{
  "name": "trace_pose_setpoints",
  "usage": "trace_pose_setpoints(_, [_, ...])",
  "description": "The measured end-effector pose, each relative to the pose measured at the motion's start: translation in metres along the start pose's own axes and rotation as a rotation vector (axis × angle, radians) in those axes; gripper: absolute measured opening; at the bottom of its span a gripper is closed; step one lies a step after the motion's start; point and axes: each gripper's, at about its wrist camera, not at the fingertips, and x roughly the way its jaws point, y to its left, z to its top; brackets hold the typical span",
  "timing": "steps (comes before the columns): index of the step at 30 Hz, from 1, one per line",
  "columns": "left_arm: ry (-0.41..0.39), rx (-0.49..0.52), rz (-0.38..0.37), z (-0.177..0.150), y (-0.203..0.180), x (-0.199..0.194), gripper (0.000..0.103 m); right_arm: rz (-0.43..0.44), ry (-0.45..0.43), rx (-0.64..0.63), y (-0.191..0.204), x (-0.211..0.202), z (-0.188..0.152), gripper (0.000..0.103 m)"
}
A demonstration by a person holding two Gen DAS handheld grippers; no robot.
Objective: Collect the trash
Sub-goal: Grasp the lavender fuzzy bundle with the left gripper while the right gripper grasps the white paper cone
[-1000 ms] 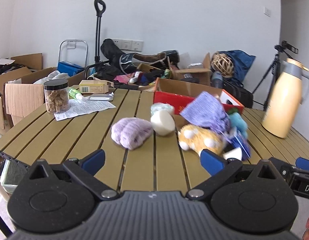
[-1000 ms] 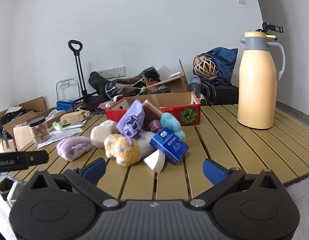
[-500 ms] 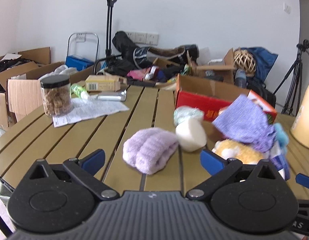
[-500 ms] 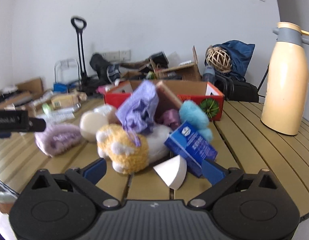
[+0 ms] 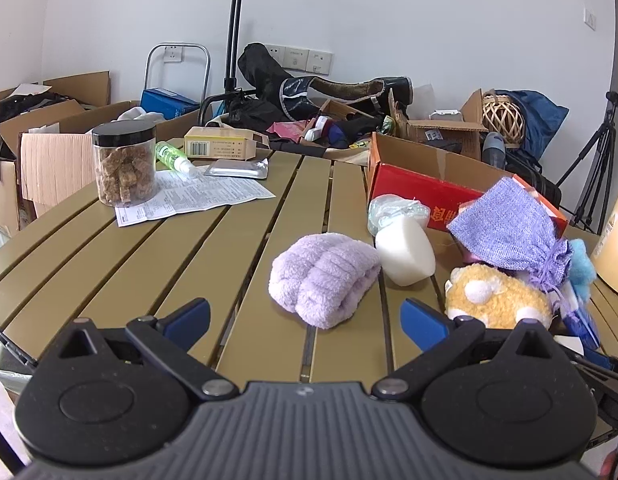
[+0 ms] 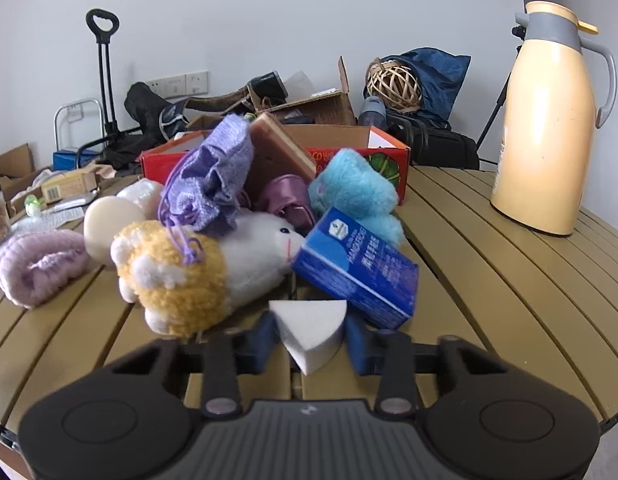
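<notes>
A white wedge-shaped sponge point(image 6: 309, 330) lies on the slatted table between the blue pads of my right gripper point(image 6: 307, 342), whose jaws have closed in against its sides. Behind it lie a blue tissue pack point(image 6: 359, 266), a yellow-white plush toy point(image 6: 197, 272), a purple pouch point(image 6: 215, 176) and a blue plush point(image 6: 355, 194). My left gripper point(image 5: 305, 318) is open and empty, just short of a folded lilac towel point(image 5: 325, 276), with a white sponge block point(image 5: 405, 254) to its right.
A red cardboard box point(image 5: 421, 190) stands behind the pile. A jar point(image 5: 124, 164), a paper sheet point(image 5: 197, 196), a green bottle point(image 5: 171, 156) and a yellow carton point(image 5: 221, 144) lie at the left. A cream thermos point(image 6: 547, 128) stands at the right. Boxes and bags crowd the floor behind.
My right gripper moved forward and closed around the white wedge sponge. My left gripper moved forward toward the lilac towel, still open.
</notes>
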Motion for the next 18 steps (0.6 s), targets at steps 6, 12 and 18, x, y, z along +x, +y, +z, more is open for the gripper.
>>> trace_pose_setpoints(6, [0.001, 0.015, -0.009, -0.001, -0.004, 0.005, 0.103, 0.041, -0.018, 0.043, -0.013, -0.01, 0.001, 0.031])
trace_pose_setpoints(12, [0.011, 0.027, -0.021, 0.002, -0.003, 0.011, 0.103, 0.05, -0.074, 0.074, -0.031, -0.026, 0.001, 0.032])
trace_pose_setpoints(18, [0.034, -0.01, 0.011, 0.009, -0.001, 0.036, 0.103, 0.066, -0.063, 0.101, -0.05, -0.038, -0.007, 0.032])
